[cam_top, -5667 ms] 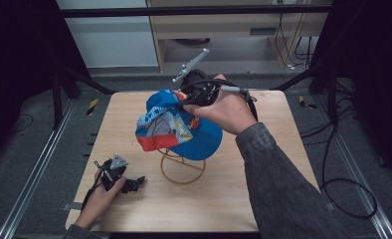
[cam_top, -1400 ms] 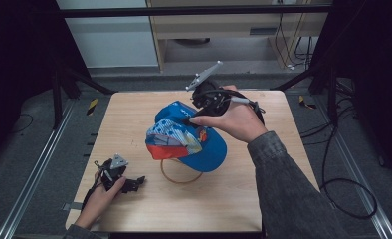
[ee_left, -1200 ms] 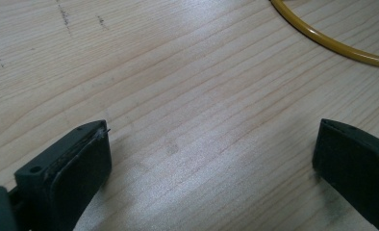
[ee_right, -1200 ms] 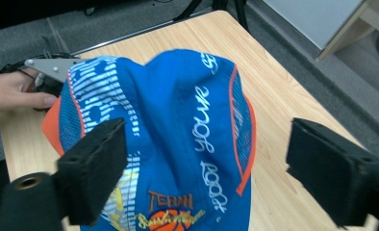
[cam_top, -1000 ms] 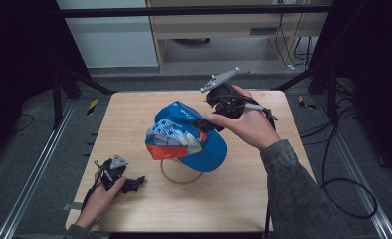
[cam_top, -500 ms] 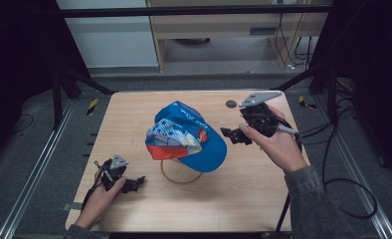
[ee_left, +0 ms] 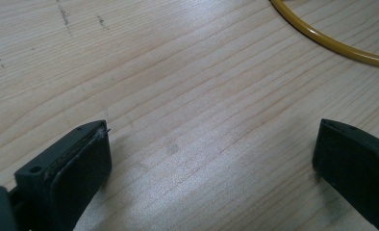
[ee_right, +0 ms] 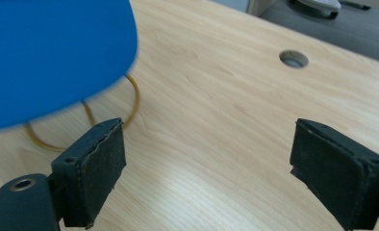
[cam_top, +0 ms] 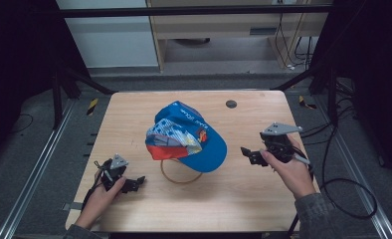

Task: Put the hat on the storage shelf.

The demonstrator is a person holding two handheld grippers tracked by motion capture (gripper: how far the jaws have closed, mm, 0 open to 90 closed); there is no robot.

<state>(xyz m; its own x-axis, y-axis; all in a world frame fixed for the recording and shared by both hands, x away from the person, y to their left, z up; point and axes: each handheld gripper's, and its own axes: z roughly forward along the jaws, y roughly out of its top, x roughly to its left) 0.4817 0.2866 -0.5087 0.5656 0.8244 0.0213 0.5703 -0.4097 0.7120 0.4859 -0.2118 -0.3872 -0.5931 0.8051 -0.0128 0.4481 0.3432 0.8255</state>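
Observation:
A blue cap (cam_top: 186,137) with a patterned front panel sits on a stand whose yellow ring base (cam_top: 176,177) rests on the wooden table (cam_top: 244,199). My right gripper (cam_top: 248,155) hovers low to the right of the cap, pointing at it, apart from it and open. Its jaws have just been closing slightly, with nothing between them. In the right gripper view the cap's blue brim (ee_right: 53,53) hangs above the ring (ee_right: 132,98), left of the right gripper (ee_right: 207,149). My left gripper (cam_top: 134,183) lies open on the table at the front left. Its view shows bare wood between the jaws and the ring (ee_left: 332,43) beyond.
A round hole (cam_top: 231,104) is cut in the table behind the cap, also seen as the hole (ee_right: 294,58) in the right gripper view. Black frame bars and cables run along the table's sides. A cable trails off the right edge.
My right gripper let go of the cap and swung away to the right and down toward the table. The cap stays on its stand. The left hand has not moved.

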